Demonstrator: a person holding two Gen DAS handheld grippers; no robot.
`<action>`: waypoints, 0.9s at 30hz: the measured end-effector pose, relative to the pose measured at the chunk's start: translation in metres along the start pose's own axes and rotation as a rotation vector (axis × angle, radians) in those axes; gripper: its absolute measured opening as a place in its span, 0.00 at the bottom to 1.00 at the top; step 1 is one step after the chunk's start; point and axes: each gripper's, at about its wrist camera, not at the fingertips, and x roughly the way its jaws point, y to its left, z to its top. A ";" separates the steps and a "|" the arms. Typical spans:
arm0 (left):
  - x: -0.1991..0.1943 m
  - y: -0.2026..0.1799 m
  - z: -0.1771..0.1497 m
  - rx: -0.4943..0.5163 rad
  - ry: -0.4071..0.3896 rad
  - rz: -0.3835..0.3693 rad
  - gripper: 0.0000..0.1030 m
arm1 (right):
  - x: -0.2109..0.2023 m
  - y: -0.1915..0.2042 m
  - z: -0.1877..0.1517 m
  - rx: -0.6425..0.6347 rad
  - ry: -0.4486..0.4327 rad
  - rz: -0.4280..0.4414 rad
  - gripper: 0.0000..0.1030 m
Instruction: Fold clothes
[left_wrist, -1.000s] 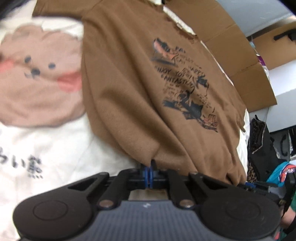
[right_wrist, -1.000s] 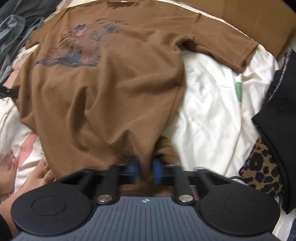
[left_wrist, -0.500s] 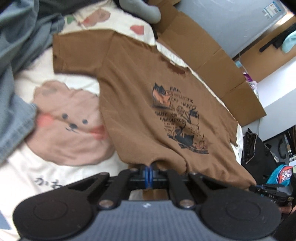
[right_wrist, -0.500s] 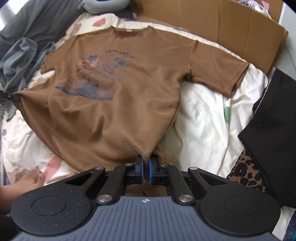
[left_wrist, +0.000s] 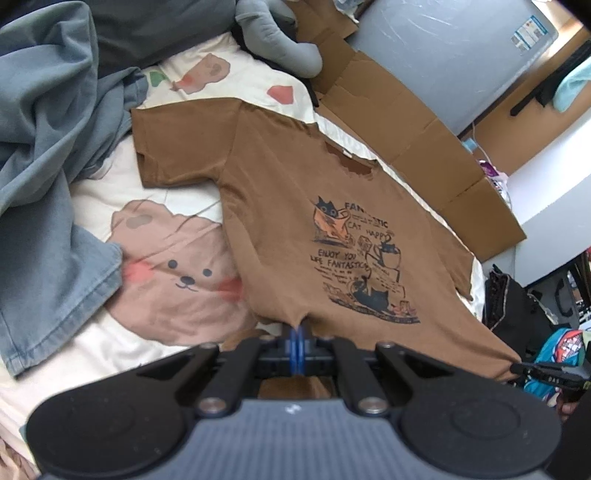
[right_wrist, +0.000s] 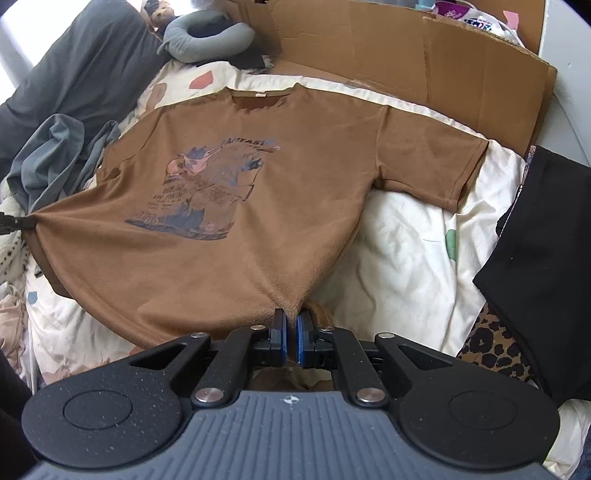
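A brown T-shirt (left_wrist: 295, 206) with a dark cat print lies face up on a cream bedsheet (left_wrist: 173, 206), collar away from me and both sleeves spread. My left gripper (left_wrist: 297, 334) is shut on its bottom hem at one corner. My right gripper (right_wrist: 291, 332) is shut on the hem at the other corner of the brown T-shirt (right_wrist: 258, 184). The hem is lifted and stretched taut between the two. The right gripper's tip shows at the far right in the left wrist view (left_wrist: 532, 367), and the left gripper's tip at the left edge in the right wrist view (right_wrist: 14, 222).
A blue-grey garment (left_wrist: 44, 155) is heaped left of the shirt. A grey neck pillow (right_wrist: 207, 40) and flattened cardboard (right_wrist: 406, 62) lie beyond the collar. A black garment (right_wrist: 546, 266) over leopard-print cloth (right_wrist: 495, 354) sits at the right. A dark grey blanket (right_wrist: 74, 70) fills the far left.
Both grippers have pulled back and up with the hem held, so the whole shirt now shows spread flat with collar and sleeves in view.
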 end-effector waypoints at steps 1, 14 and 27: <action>0.003 0.001 0.002 -0.001 0.001 0.001 0.01 | 0.002 -0.001 0.002 0.002 -0.002 -0.005 0.03; 0.067 0.012 0.044 0.021 0.007 0.040 0.01 | 0.060 -0.025 0.043 0.019 0.018 -0.019 0.03; 0.124 0.027 0.085 0.032 0.031 0.104 0.01 | 0.134 -0.055 0.098 0.079 0.095 -0.019 0.04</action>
